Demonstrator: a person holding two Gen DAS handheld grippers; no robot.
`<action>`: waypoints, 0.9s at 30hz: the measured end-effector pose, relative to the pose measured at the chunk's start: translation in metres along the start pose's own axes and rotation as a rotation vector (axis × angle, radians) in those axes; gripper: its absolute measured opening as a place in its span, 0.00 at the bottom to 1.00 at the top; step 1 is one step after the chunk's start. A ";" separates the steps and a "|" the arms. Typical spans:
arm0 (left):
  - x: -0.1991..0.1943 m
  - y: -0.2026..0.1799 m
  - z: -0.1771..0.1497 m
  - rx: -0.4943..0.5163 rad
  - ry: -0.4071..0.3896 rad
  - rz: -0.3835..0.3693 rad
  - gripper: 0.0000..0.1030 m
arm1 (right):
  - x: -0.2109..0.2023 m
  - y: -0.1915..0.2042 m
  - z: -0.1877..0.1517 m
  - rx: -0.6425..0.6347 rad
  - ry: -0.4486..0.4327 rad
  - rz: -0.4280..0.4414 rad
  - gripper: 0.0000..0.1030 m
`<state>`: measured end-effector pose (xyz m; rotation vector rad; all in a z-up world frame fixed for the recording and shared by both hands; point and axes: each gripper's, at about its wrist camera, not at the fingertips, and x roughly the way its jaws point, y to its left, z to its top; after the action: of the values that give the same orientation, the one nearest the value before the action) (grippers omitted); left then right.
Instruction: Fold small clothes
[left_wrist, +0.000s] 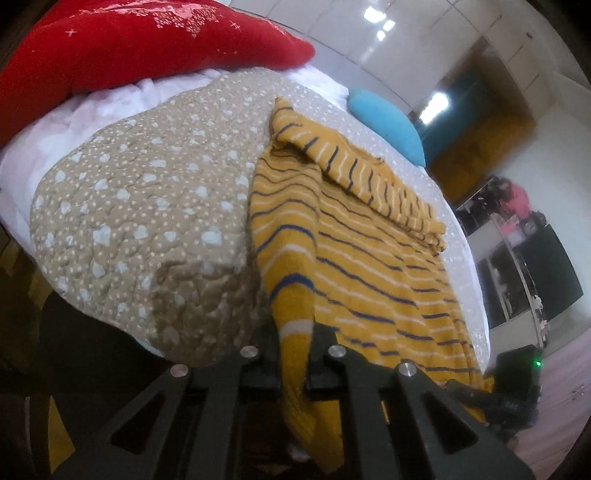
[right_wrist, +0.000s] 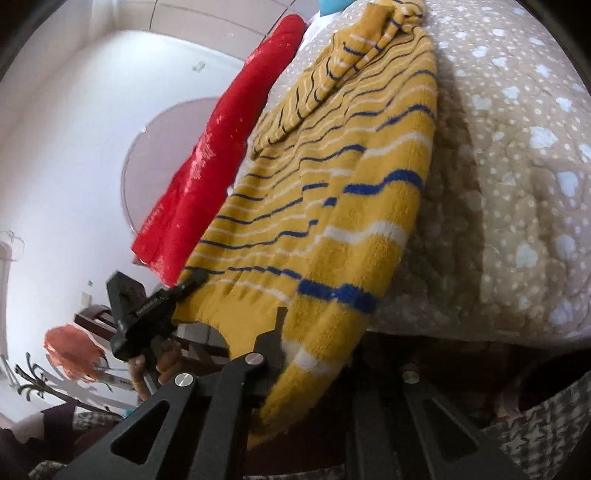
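Beige quilting (left_wrist: 147, 206) dotted with pale spots covers the bed, with a red cushion (left_wrist: 140, 48) and a blue pillow (left_wrist: 388, 125) lying far beyond the jaws. Spread on it is the yellow striped sweater (left_wrist: 351, 258), one sleeve already laid across its far part, its hem hanging over the near edge of the bed.

The left gripper (left_wrist: 295, 354) is clamped on one side of that hem: a band of yellow knit runs straight out from between its jaws and up onto the quilt. The right gripper (right_wrist: 314, 354) pinches the other side, cloth bunched between its jaws and draping below them. Seen from the right wrist, the left gripper sits just to the left of the right jaws, biting the same hem, with a person's fingers (right_wrist: 166, 365) on its handle.

Judging by this, the step in hand is the bottom fold, with both hem corners taken. The next move seems to call for lifting both corners together, keeping the hem taut between the jaws, carrying it ahead toward the collar end, and laying it flat before letting go.
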<state>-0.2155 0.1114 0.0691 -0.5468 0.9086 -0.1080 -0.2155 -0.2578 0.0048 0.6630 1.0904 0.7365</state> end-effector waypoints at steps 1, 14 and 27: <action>0.002 0.000 0.006 0.001 0.000 -0.002 0.07 | 0.002 0.001 0.004 -0.006 0.002 -0.005 0.08; 0.073 -0.071 0.174 0.130 -0.116 0.091 0.07 | -0.009 0.049 0.183 -0.130 -0.216 -0.094 0.08; 0.184 -0.048 0.239 0.003 0.039 0.137 0.11 | 0.037 -0.002 0.296 0.079 -0.232 -0.135 0.10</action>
<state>0.0900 0.1091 0.0770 -0.4798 0.9812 0.0042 0.0739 -0.2632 0.0787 0.7157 0.9441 0.4888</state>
